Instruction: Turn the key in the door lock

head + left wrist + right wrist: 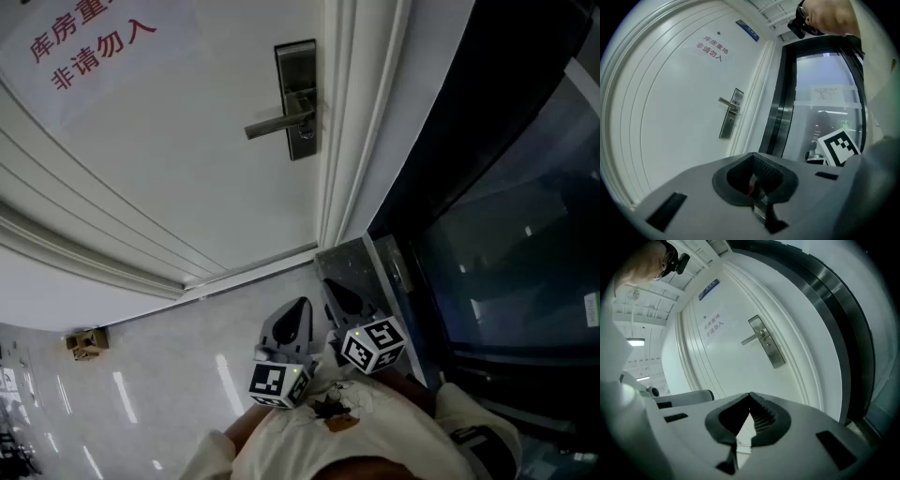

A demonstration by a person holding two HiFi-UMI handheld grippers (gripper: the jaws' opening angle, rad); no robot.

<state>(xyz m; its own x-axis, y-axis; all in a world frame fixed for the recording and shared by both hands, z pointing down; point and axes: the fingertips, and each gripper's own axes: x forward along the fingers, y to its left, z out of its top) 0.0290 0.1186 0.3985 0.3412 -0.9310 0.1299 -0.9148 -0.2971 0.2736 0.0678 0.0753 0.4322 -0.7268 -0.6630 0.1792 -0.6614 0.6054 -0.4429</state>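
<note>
- between the left gripper's [753,163] jaws, which are closed, sits a thin metal strip with a reddish spot, apparently the key [760,206].
- only a sliver of it shows. its long axis runs along the slit between the jaws, and i cannot tell which way its tip points.
- right gripper [750,400]: jaws closed tip to tip with nothing held, only pale floor showing through the gap below the tips.
- both grippers are held close to the person's body, side by side and nearly level, facing the door [187,169]. their marker cubes [278,382] almost touch in the head view.
- lock [296,98]: well apart from both pairs of jaws, ahead and higher. it sits up and left of the jaws in the left gripper view, and above and a little right in the right gripper view.
- its plate runs lengthwise up the door, close to the edge by the frame.
- lever [272,124]: lies crosswise and points away from that edge.
- the keyhole below the lever is too small to make out.
- a sign [89,42] in red print is stuck higher on the door.
- a dark glass panel [525,234] stands to the right of the frame.
- a small cardboard piece [86,343] lies on the glossy floor [169,394] at the left, by the wall.
</note>
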